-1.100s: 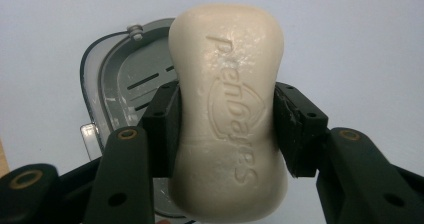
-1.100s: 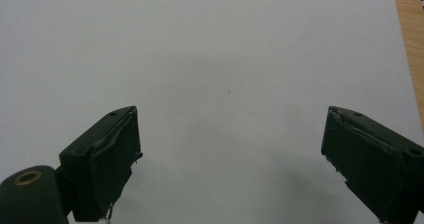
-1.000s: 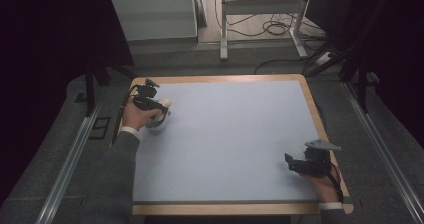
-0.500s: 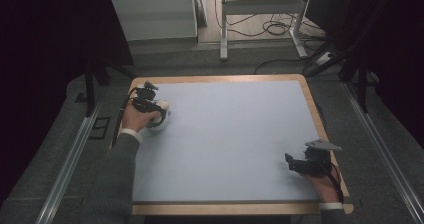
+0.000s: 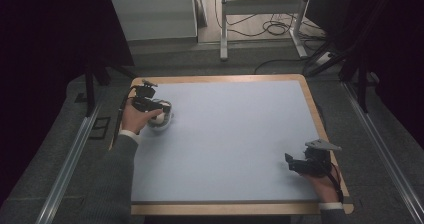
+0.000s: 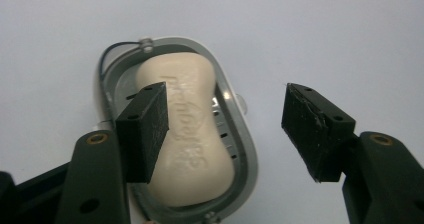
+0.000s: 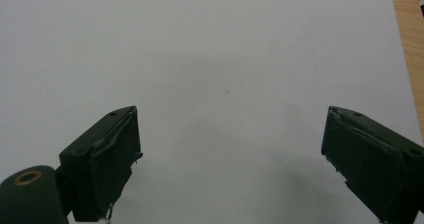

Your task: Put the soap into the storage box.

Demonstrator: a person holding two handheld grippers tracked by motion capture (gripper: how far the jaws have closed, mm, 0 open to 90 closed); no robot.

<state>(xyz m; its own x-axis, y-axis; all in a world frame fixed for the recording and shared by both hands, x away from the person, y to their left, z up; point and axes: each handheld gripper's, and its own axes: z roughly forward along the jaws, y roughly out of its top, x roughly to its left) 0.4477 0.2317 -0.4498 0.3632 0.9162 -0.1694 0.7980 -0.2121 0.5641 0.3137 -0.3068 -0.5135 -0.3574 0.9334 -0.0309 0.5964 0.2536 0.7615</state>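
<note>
- High view: the left gripper [image 5: 159, 105] is at the far left corner of the pale blue table [image 5: 230, 134], right over the soap dish [image 5: 161, 120]. The right gripper [image 5: 291, 163] rests near the table's right edge, well apart from the dish.
- Left gripper view: the jaws have just been opening and now stand apart, pressing on nothing. The cream soap bar [image 6: 192, 134] lies in the grey oval soap dish [image 6: 246, 149] below them; one pad hangs above the bar.
- Right gripper view: the jaws stand wide apart with only the bare table [image 7: 225, 74] between them.
</note>
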